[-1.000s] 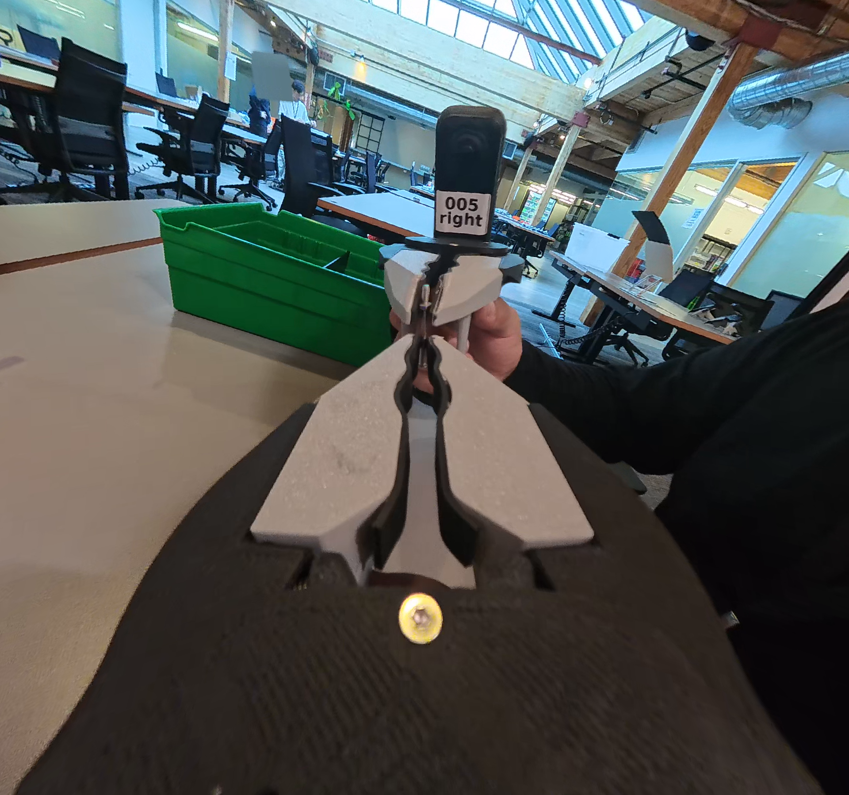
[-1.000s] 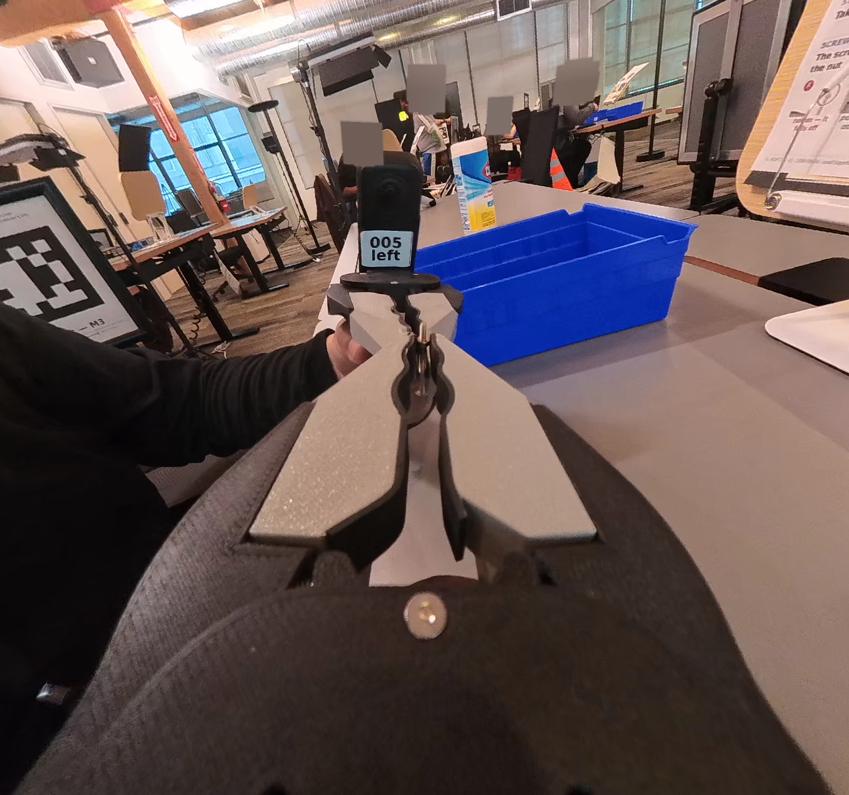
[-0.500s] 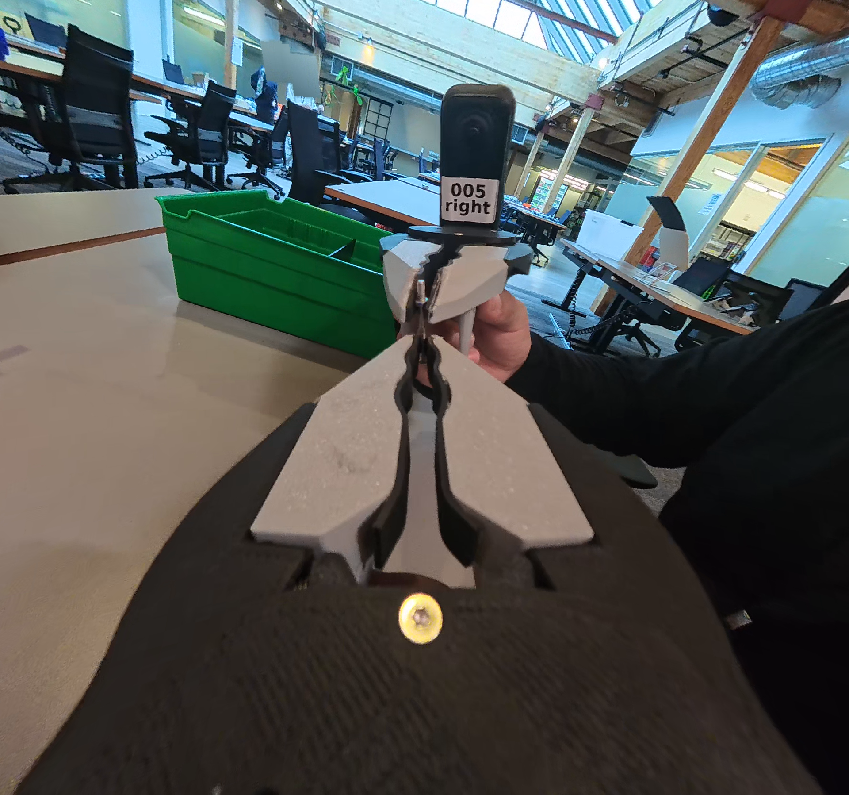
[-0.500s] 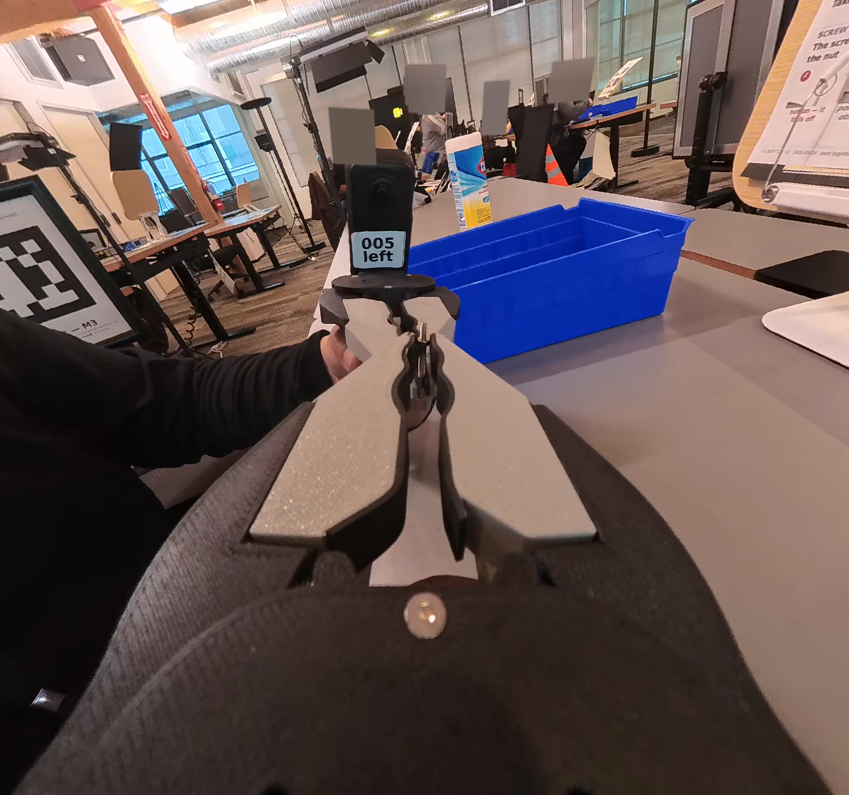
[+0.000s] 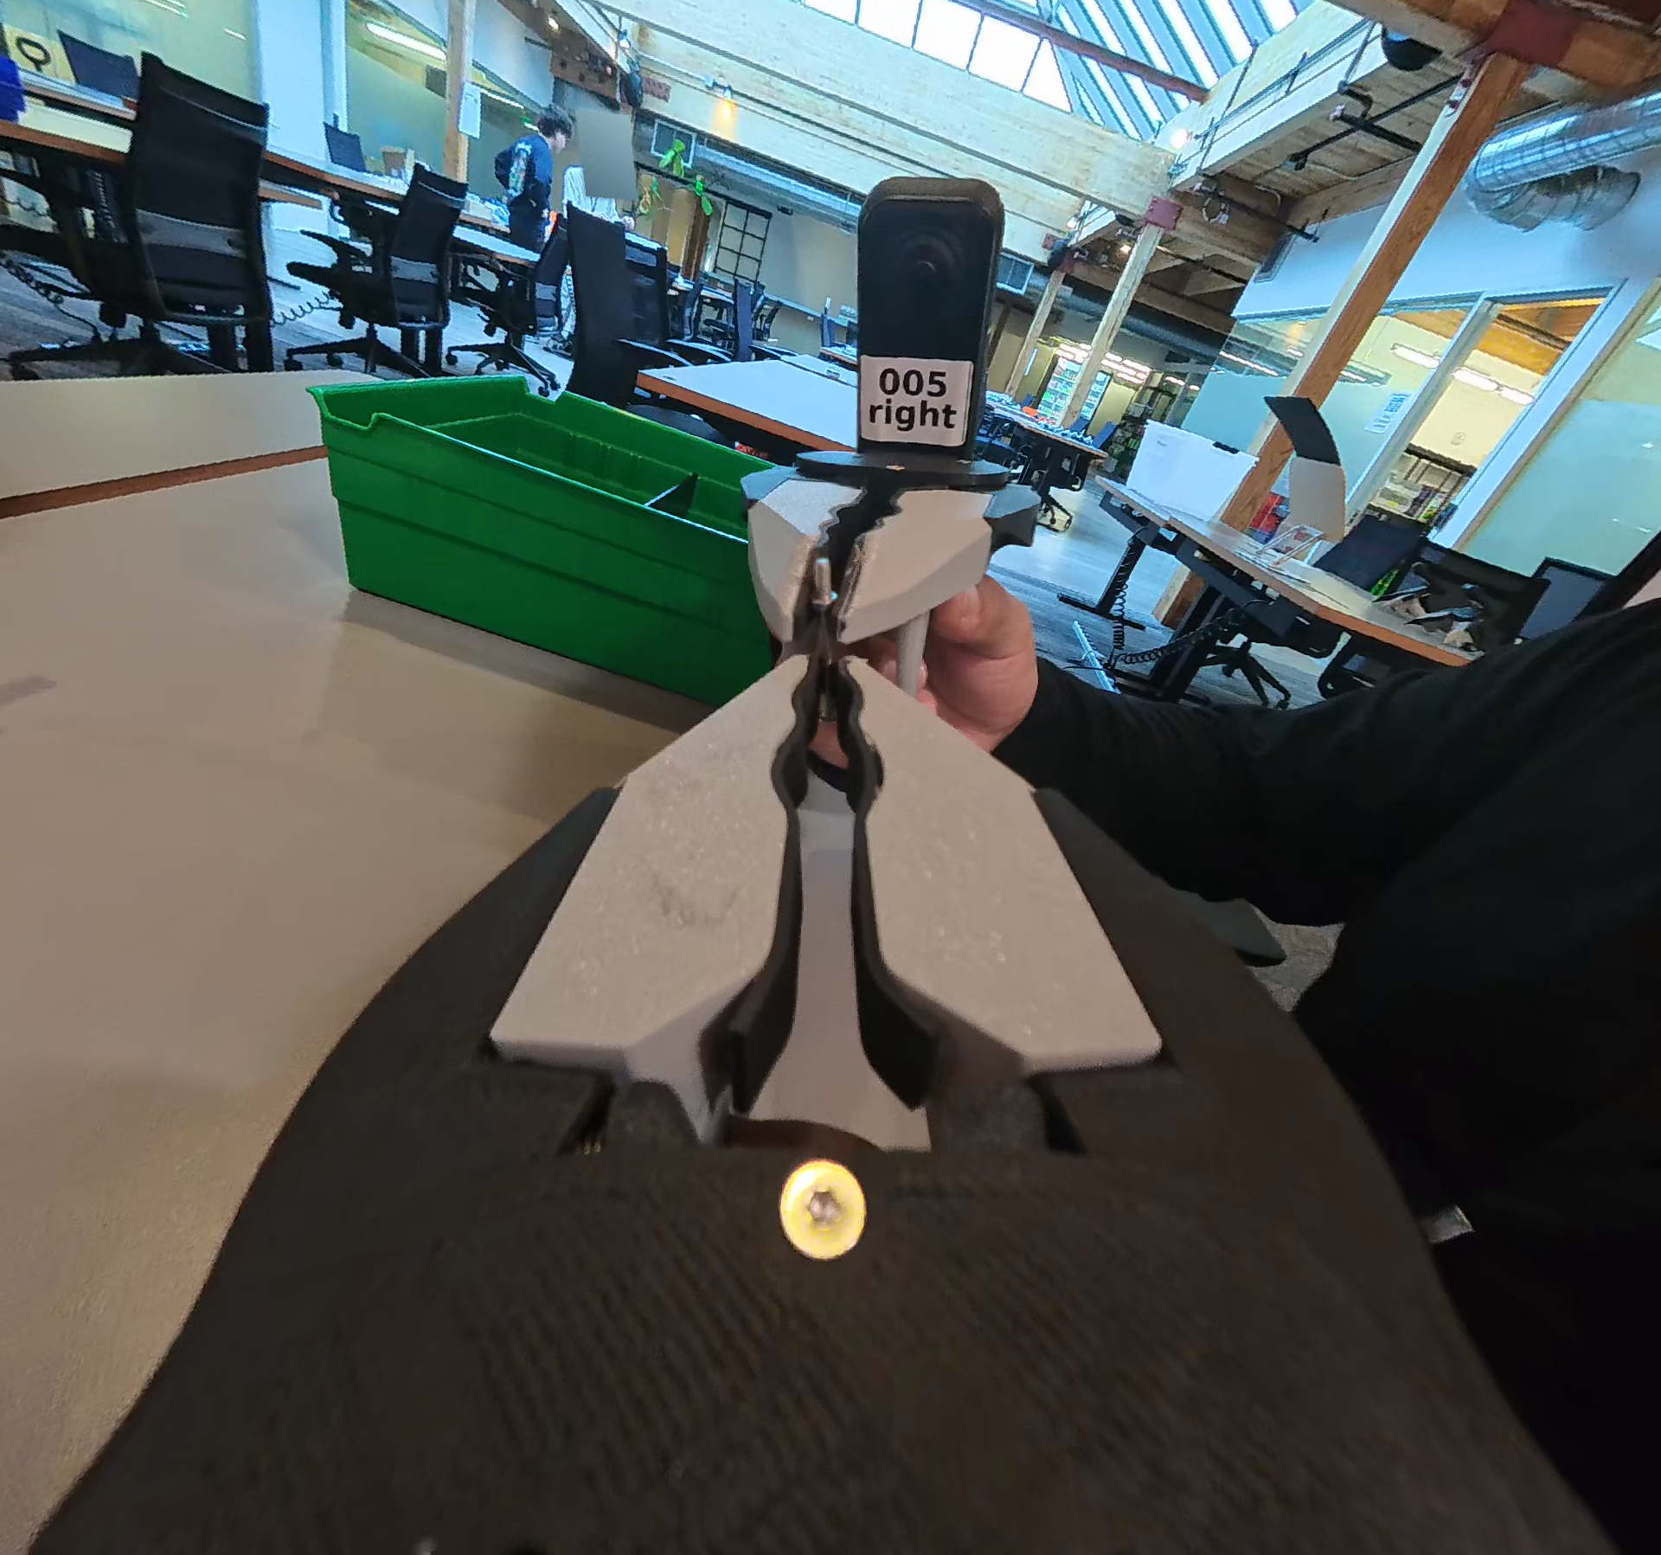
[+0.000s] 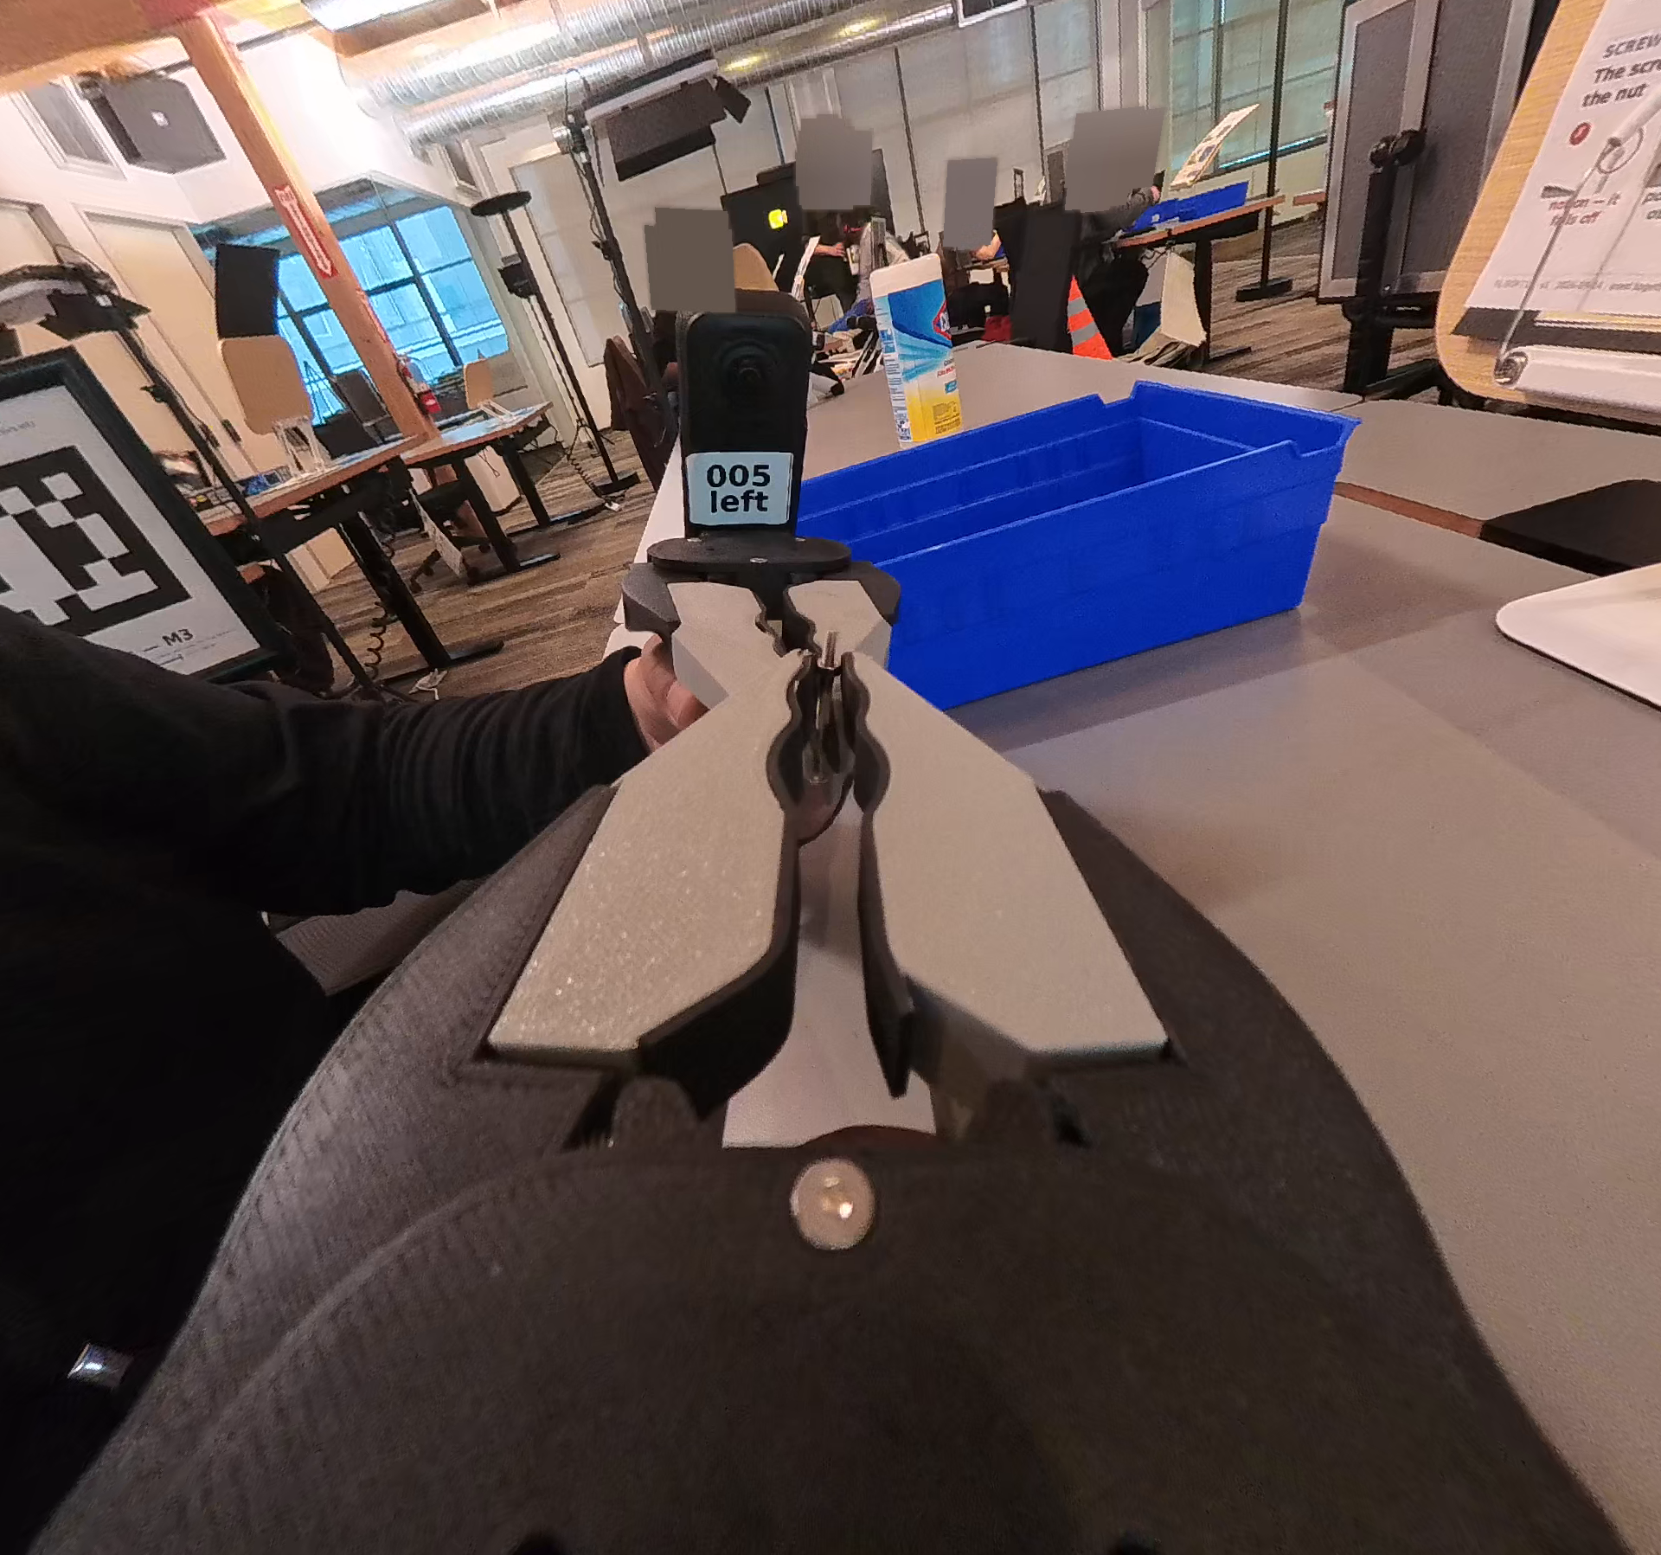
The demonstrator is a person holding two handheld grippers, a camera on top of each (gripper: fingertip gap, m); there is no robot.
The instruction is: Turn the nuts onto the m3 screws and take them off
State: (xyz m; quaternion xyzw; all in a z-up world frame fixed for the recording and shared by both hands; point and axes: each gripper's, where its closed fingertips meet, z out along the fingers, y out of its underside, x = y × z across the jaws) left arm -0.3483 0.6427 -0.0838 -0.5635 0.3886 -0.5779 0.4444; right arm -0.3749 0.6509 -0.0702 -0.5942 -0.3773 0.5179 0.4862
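Observation:
Both grippers meet tip to tip above the table edge. My right gripper (image 6: 825,685) is shut on a small silver M3 screw (image 6: 829,658) that stands upright between its fingertips. The screw also shows in the left wrist view (image 5: 820,581), in the right gripper (image 5: 831,604) facing me. My left gripper (image 5: 825,689) is shut just below the screw on something small and dark, which looks like the nut; it is mostly hidden by the fingertips. The left gripper (image 6: 782,622) also shows in the right wrist view, held by a hand in a black sleeve.
A green bin (image 5: 539,541) stands on the beige table (image 5: 180,793) behind the grippers. A blue bin (image 6: 1079,559), a wipes canister (image 6: 917,361), a white tray corner (image 6: 1600,640) and a clipboard with a sheet (image 6: 1573,163) are in the right wrist view. My two grippers' fingertips are within a few centimetres of each other.
Both grippers stay shut and tip to tip. They have only shifted and tilted slightly; in the right wrist view the left gripper has drifted a little to the left.

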